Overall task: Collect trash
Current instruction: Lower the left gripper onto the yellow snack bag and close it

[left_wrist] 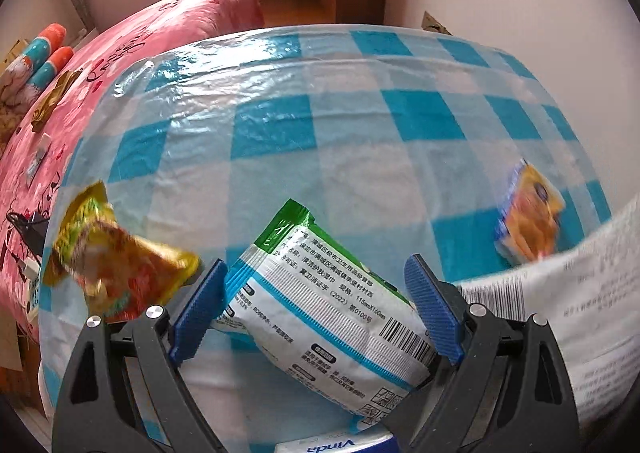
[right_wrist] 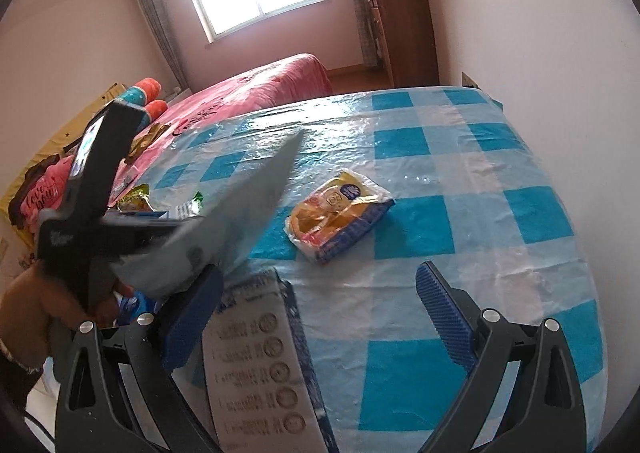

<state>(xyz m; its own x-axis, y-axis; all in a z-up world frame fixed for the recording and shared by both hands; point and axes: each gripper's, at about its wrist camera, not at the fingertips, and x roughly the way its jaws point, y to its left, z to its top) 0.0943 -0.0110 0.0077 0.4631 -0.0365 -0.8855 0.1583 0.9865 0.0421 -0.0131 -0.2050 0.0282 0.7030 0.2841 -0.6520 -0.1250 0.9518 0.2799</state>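
Your left gripper (left_wrist: 316,309) straddles wet-wipe packet (left_wrist: 320,317), fingers spread, pads not yet pressing. Step: picking first wrapper off checked tablecloth (left_wrist: 360,125). Next: close on packet, lift. Your right gripper (right_wrist: 320,317) open, empty; yellow wrapper (right_wrist: 340,221) lies farther ahead.

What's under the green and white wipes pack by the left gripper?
The wipes pack lies on the checked tablecloth, between the open left gripper's fingers. Near its lower end a Vinda pack shows. Anything directly beneath the wipes pack is covered.

Both grippers (left_wrist: 316,305) (right_wrist: 320,317) spread wide
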